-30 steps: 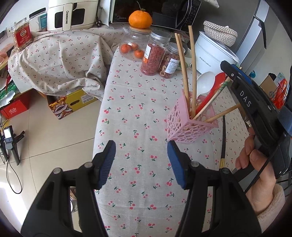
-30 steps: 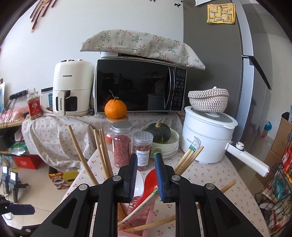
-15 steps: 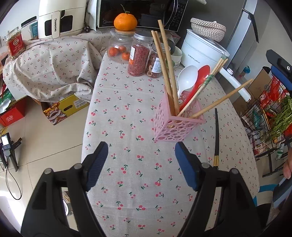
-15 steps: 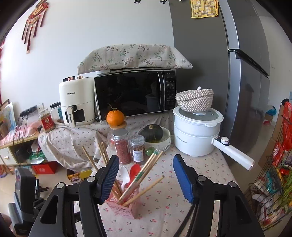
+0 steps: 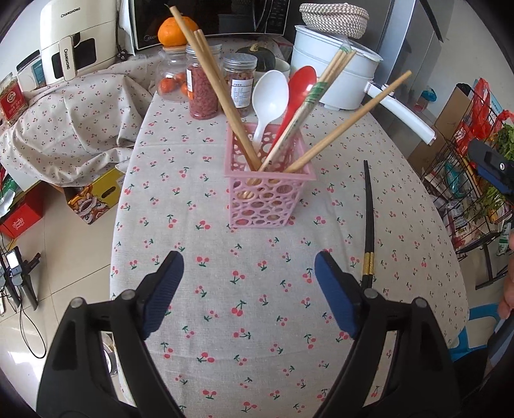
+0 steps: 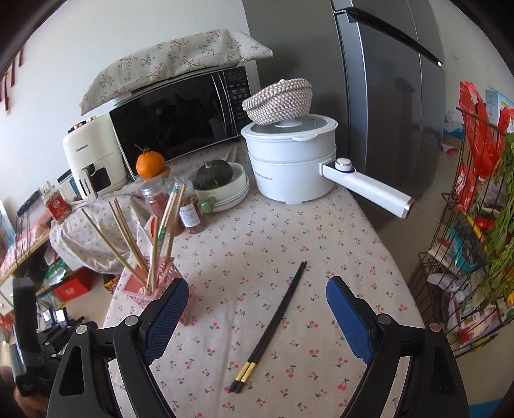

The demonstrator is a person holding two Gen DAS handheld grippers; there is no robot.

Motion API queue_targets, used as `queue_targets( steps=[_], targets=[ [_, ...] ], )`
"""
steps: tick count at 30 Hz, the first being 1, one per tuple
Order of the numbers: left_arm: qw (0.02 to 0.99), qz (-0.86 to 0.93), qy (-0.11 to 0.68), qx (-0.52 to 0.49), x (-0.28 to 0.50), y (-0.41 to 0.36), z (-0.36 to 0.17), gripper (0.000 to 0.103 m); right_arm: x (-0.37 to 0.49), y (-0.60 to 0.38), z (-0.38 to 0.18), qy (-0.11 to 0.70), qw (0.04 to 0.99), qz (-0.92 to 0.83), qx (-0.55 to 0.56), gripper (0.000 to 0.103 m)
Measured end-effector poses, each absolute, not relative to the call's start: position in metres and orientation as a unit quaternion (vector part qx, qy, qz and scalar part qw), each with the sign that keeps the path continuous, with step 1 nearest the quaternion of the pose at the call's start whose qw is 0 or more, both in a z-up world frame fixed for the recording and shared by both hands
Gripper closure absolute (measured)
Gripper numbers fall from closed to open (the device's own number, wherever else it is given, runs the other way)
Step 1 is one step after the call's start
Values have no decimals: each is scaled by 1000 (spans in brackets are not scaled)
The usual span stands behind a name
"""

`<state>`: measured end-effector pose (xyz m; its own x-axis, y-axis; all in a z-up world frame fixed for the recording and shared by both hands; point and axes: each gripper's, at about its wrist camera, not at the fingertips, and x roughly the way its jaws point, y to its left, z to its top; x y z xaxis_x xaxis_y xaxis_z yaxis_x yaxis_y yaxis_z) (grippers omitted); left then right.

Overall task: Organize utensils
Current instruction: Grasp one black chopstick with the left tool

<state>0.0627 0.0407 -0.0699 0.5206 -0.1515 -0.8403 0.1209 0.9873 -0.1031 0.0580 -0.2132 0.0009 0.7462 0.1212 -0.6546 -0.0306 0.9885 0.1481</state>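
Note:
A pink perforated holder [image 5: 268, 193] stands on the cherry-print tablecloth [image 5: 257, 305]. It holds several wooden chopsticks, a white spoon [image 5: 270, 96] and a red spoon [image 5: 300, 85]. The holder also shows in the right wrist view [image 6: 151, 289]. A pair of black chopsticks with gold bands [image 5: 368, 222] lies flat on the cloth right of the holder, and also shows in the right wrist view [image 6: 273, 324]. My left gripper [image 5: 249, 289] is open and empty, in front of the holder. My right gripper [image 6: 257, 315] is open and empty, above the black chopsticks.
Jars [image 5: 202, 86], an orange [image 5: 175, 30], a white electric pot [image 6: 289, 167] with a long handle [image 6: 366, 189], a bowl with a squash [image 6: 221, 183], a microwave and an air fryer stand at the table's far end. A wire rack [image 6: 475, 225] stands to the right.
My right gripper opened, drew back from the holder and tilted down over the black chopsticks. My left gripper opened wider and swung to face the holder.

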Motion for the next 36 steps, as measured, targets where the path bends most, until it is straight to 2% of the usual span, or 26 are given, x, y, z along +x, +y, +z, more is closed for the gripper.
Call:
queue_targets(
  steps=[8, 15, 18, 20, 23, 30, 32, 36],
  targets=[
    [859, -102, 500, 44, 64, -8, -87, 18, 62, -240, -30, 417, 907, 23, 52, 9],
    [812, -160, 560, 25, 73, -56, -110, 19, 69, -284, -51, 458, 881, -20, 116, 9],
    [798, -179, 572, 54, 83, -84, -119, 33, 75, -297, -59, 471, 872, -36, 128, 9],
    [800, -182, 568, 69, 93, -101, -120, 47, 78, -302, -63, 480, 866, -34, 135, 9],
    [800, -186, 568, 49, 113, -118, -121, 59, 81, -311, -66, 487, 861, -38, 142, 9],
    [808, -167, 564, 27, 167, -138, -127, 72, 85, -331, -78, 514, 836, -35, 190, 9],
    [805, -161, 570, 21, 177, -140, -133, 82, 86, -333, -80, 516, 833, -35, 194, 9],
    [803, -154, 576, 20, 189, -147, -142, 90, 87, -338, -78, 514, 832, -29, 207, 9]
  ],
)
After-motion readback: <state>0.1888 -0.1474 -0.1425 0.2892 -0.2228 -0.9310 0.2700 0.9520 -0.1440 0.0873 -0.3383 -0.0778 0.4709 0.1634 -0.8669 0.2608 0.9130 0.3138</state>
